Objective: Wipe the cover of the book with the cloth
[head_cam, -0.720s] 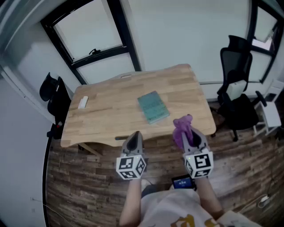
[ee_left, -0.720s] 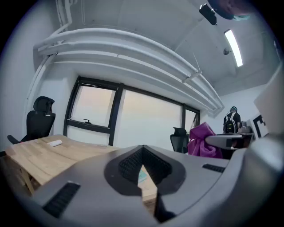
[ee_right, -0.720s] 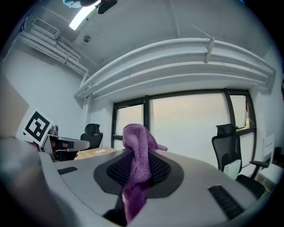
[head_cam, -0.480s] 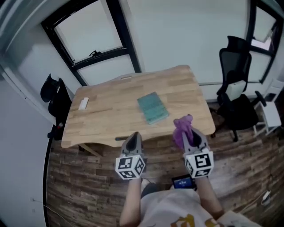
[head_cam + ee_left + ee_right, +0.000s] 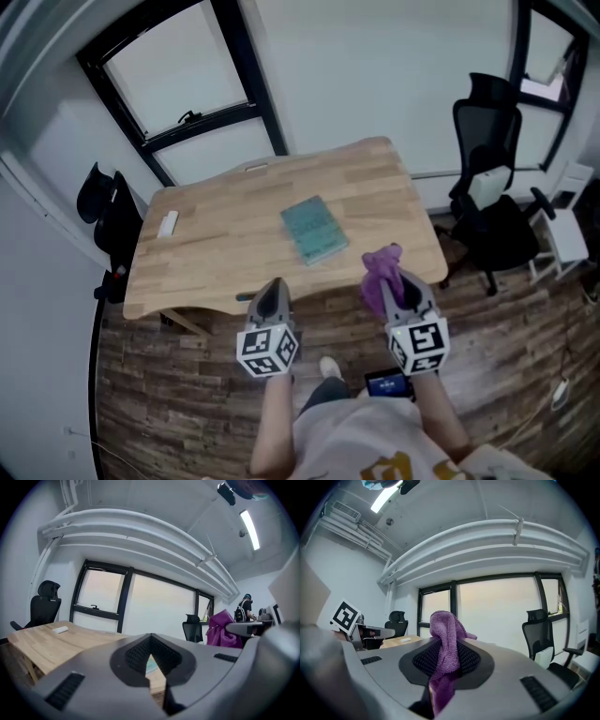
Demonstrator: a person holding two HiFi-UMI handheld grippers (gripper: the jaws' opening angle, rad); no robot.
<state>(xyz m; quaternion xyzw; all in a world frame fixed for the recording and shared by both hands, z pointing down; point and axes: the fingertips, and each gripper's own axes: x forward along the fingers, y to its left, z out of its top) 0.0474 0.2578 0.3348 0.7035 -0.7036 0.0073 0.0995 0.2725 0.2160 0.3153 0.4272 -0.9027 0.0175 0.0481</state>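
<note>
Head view first: the teal book (image 5: 314, 230) lies flat on the wooden tabletop (image 5: 225, 253), right of the middle and close to the near edge, with nothing touching it. A small white object (image 5: 168, 223) sits by the tabletop's left edge, well apart from the book. Both tools are off the table, over the floorboards on the near side. The left gripper (image 5: 274, 289) points at the near edge, and the right gripper (image 5: 398, 292) has the purple cloth (image 5: 380, 270) bunched up at its tips, near the table's near right corner. A black office chair (image 5: 487, 178) stands off to the right.

Over to the left gripper view: jaws pressed together with nothing caught in them, and a sliver of the teal book shows through the notch above the seam.

Now the right gripper view: the jaws pinch the purple cloth, which humps up above the tips and trails down between them.
</note>
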